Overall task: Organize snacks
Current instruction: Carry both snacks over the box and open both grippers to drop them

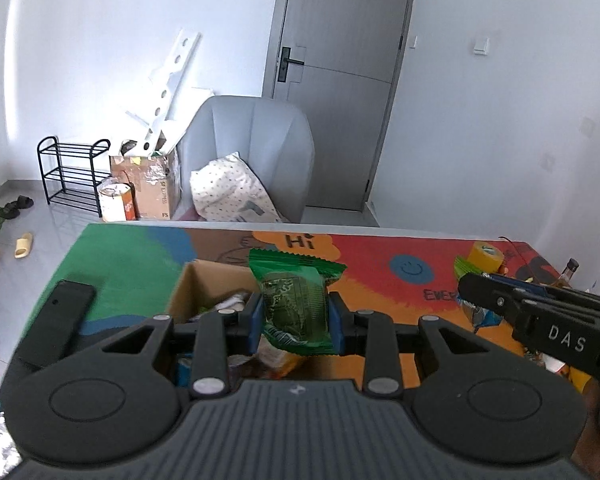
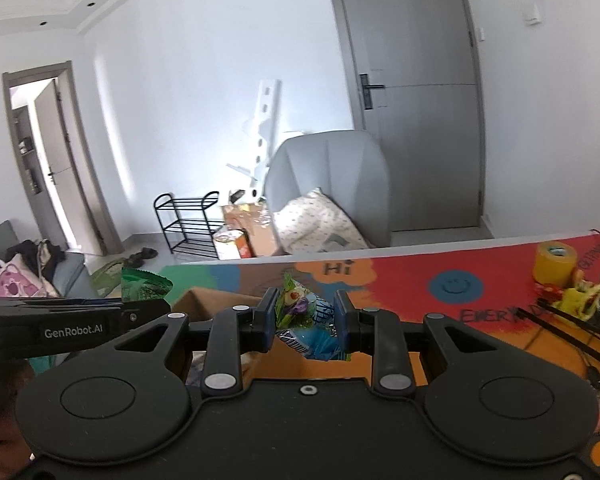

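"DAS" in white on the side of the right gripper (image 1: 556, 332), "GenRobot.AI" on the side of the left gripper (image 2: 74, 330), "Hi" on the colourful table mat (image 1: 300, 241) ahead of the fingers, partly hidden "EVER…" lettering beside the blue smiley face (image 1: 411, 267)

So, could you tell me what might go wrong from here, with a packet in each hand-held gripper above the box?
1. The left hand-held gripper pinches the green packet low, so its tall upper part could tip sideways on release and miss the cardboard box.
2. The right hand-held gripper holds the blue packet close beside the left; they might collide over the box.
3. The box already looks full, so packets may spill out.
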`<state>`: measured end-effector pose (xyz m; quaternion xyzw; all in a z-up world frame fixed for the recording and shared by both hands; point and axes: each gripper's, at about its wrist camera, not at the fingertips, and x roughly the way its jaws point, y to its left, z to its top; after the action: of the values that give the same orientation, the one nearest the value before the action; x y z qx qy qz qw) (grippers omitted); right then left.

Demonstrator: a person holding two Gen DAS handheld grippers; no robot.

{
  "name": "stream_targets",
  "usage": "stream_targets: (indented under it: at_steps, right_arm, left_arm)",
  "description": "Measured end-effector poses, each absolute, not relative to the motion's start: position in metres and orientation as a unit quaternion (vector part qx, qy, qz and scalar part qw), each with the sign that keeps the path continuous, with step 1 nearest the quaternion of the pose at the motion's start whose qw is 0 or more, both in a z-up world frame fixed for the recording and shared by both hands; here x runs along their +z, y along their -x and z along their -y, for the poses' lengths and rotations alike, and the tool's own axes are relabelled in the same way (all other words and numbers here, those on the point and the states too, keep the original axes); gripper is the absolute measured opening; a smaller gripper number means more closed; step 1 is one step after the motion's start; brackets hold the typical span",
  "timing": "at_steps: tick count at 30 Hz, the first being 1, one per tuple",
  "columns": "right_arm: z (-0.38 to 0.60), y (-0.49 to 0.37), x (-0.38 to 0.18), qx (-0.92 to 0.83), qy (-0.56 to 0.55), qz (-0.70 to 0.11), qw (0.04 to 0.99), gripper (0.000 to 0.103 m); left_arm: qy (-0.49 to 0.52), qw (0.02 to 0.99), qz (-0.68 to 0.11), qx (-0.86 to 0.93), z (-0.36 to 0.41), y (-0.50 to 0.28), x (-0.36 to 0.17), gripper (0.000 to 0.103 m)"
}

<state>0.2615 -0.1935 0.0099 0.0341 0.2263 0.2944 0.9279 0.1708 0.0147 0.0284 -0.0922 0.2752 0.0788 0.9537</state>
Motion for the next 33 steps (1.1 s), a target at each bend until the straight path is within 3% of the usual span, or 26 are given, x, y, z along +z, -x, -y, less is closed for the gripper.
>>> stream_targets:
  at_steps: [22, 27, 33]
  right_arm:
    - [0.141, -0.254, -0.001, 0.377, -0.032, -0.252, 0.891, 0.027]
    - [0.132, -0.255, -0.008, 0.388, -0.029, -0.263, 0.883, 0.027]
    - [0.124, -0.257, -0.017, 0.395, -0.024, -0.279, 0.875, 0.027]
  left_arm:
    - [0.111, 0.939, -0.317, 0.080, -0.072, -0.156, -0.002, 0.033]
    - [0.125, 0.932, -0.330, 0.081, -0.081, -0.159, -0.010, 0.055]
    - [0.140, 0.930, -0.326, 0.096, -0.095, -0.146, -0.012, 0.064]
